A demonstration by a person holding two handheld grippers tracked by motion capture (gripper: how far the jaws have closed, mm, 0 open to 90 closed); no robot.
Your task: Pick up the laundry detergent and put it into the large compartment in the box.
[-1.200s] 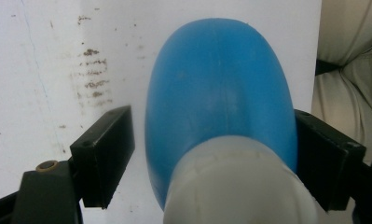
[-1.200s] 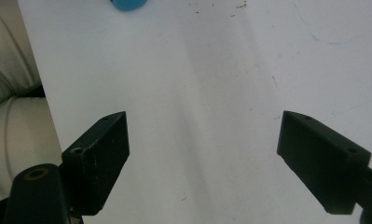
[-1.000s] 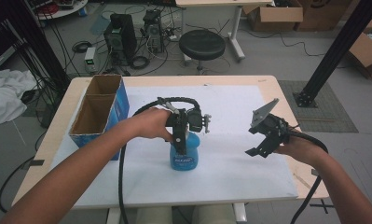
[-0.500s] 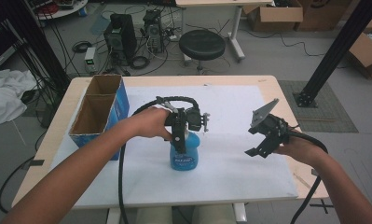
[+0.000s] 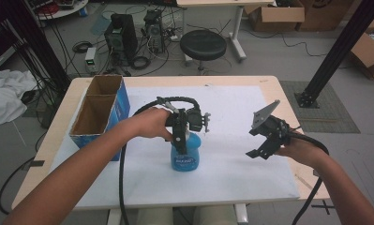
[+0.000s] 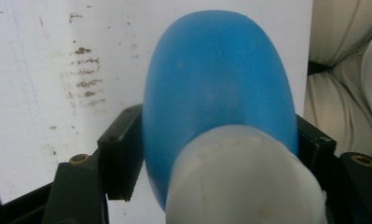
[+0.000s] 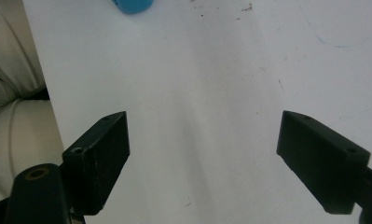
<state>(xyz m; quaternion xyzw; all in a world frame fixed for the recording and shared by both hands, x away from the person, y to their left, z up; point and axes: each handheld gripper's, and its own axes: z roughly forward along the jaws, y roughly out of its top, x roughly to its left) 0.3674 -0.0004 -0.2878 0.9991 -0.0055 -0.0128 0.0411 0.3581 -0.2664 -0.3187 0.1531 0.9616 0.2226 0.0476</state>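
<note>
So my left claw [image 5: 182, 140] is down over the blue bottle [image 5: 184, 157] from above, and its jaws have just been closing in with the bottle between them. In the left gripper view the two black jaws sit right against the blue sides, one on each flank, just below the white cap [image 6: 242, 179], so I'd call that clenched on the bottle. The bottle itself stands upright on the white sheet [image 5: 231, 178] that covers most of the surface [image 5: 273, 84], roughly in the middle, a bit closer to the near edge than the far one.

My right claw [image 5: 264, 143] hangs over the right part of the sheet, well apart from the bottle, jaws spread wide with nothing between them. In the right gripper view it's just bare white sheet between the jaws, with a sliver of the bottle's blue peeking in at the top edge of that view.

Over at the left edge of the surface there's a blue cardboard box [image 5: 98, 112], open on top, with two compartments, both showing plain brown inside. It's near my left forearm but not touching the bottle. The sheet has some brownish smudges [image 6: 88, 77] beside the bottle in the left gripper view.
</note>
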